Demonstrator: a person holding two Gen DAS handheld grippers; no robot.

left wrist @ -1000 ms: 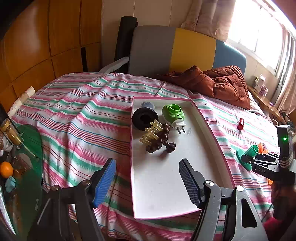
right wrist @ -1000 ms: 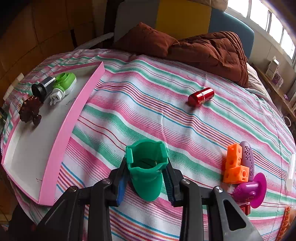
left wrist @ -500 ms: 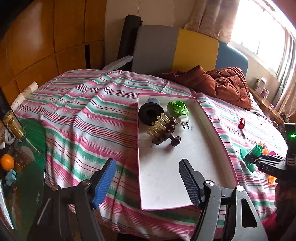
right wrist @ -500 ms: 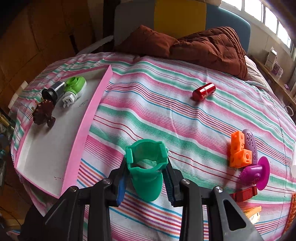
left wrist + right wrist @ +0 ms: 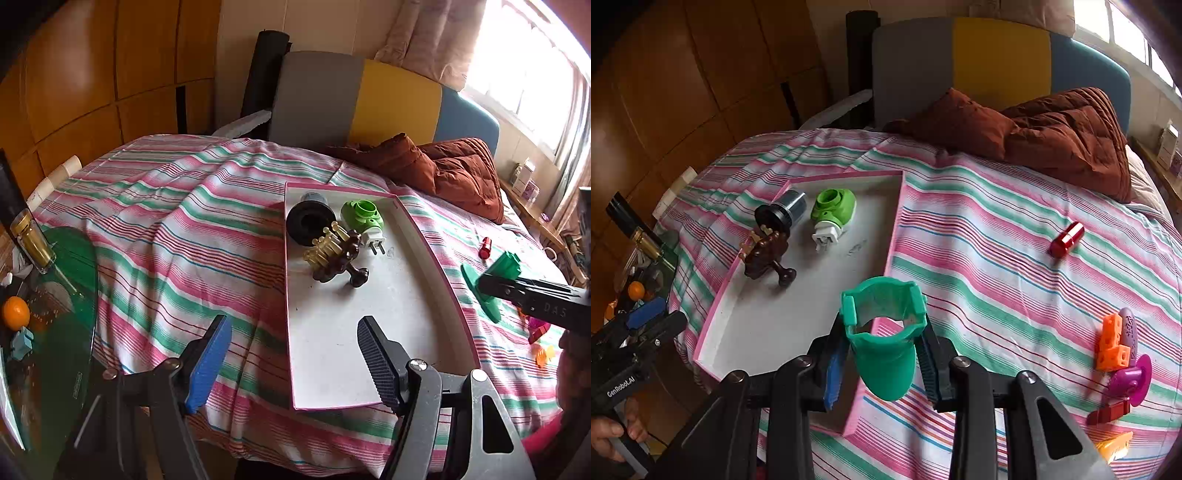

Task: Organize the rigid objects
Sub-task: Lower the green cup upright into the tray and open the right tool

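My right gripper (image 5: 882,354) is shut on a teal plastic cup-shaped piece (image 5: 884,347) and holds it in the air over the right rim of the pink-edged white tray (image 5: 768,325). It also shows in the left wrist view (image 5: 491,280), beside the tray (image 5: 332,332). The tray holds a black and grey cylinder (image 5: 781,212), a green plug-in device (image 5: 833,208) and a brown knobbed piece with yellow pegs (image 5: 766,253). My left gripper (image 5: 291,354) is open and empty, near the tray's near-left corner.
On the striped bedspread lie a red cylinder (image 5: 1067,238), orange blocks (image 5: 1112,343), a purple piece (image 5: 1130,380) and small red and orange parts. A brown quilt (image 5: 1052,133) lies at the headboard. A green glass side table (image 5: 44,314) with a jar and an orange stands at the left.
My right gripper has lifted the teal piece and carried it left, from over the bedspread to over the tray's right rim. My left gripper has drawn back a little and stays open.
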